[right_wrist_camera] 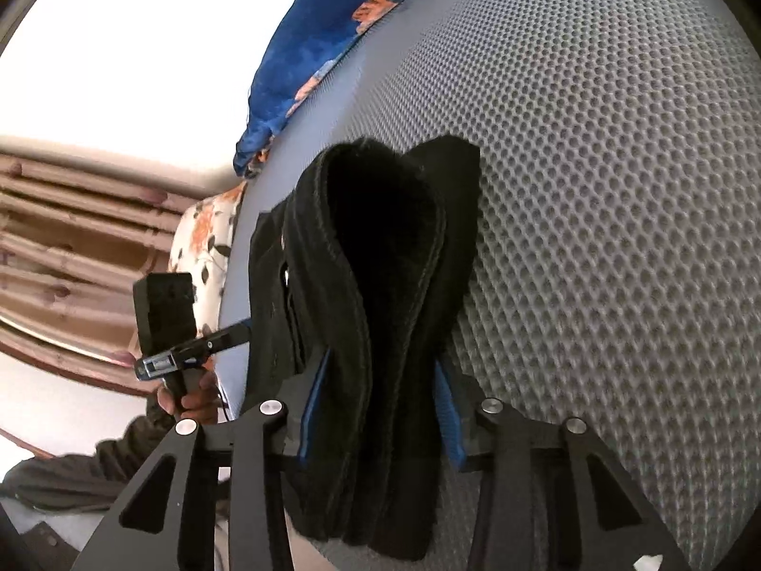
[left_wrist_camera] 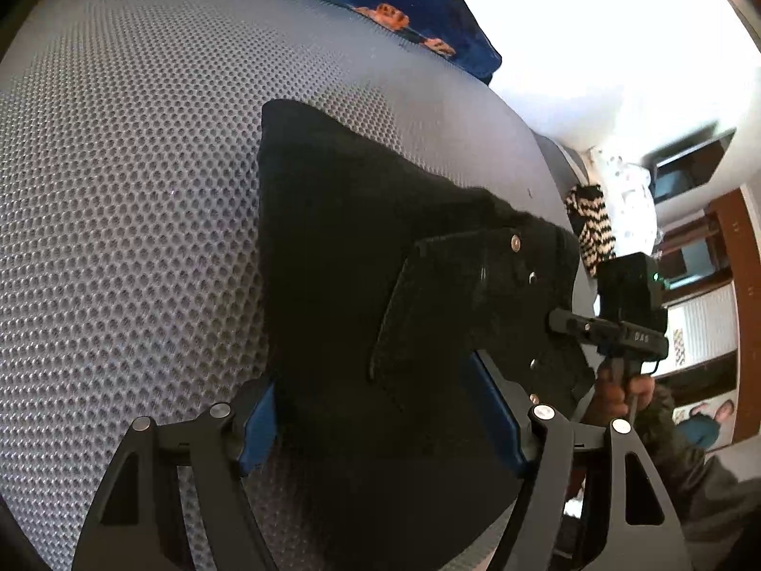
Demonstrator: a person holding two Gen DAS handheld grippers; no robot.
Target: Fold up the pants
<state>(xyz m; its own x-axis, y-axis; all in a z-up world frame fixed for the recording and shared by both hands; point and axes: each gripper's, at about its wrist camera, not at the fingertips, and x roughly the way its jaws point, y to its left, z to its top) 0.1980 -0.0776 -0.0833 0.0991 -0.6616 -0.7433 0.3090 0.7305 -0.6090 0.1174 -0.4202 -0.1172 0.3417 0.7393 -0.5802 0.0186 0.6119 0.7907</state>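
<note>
**A:** Left wrist view: what is the surface like?

**B:** A grey mat (left_wrist_camera: 133, 181) with a raised honeycomb dimple texture, soft-looking and matte. At its far edge lies a blue cloth with orange flowers (left_wrist_camera: 428, 4).

**A:** And the pants?

**B:** The black pants (left_wrist_camera: 342, 257) lie on the mat in a thick, dark, slightly fuzzy bundle, with a back pocket and metal rivets facing up. The left gripper (left_wrist_camera: 380, 423) has its blue-padded tongs on either side of the fabric, clamped on it.

**A:** The right wrist view?

**B:** There the pants (right_wrist_camera: 380, 285) show several stacked layers, with stitched seams curving round like a waistband. The right gripper (right_wrist_camera: 380, 409) has its tongs pressed against both sides of that stack, gripping it. The left gripper (right_wrist_camera: 238, 330) meets the pants at their far side, where the mat (right_wrist_camera: 618, 190) ends.

**A:** Room to move?

**B:** The open mat spreads wide to one side of the bundle in each view. The pants sit near the mat's edge, with the blue floral cloth (right_wrist_camera: 323, 47) beyond them.
</note>
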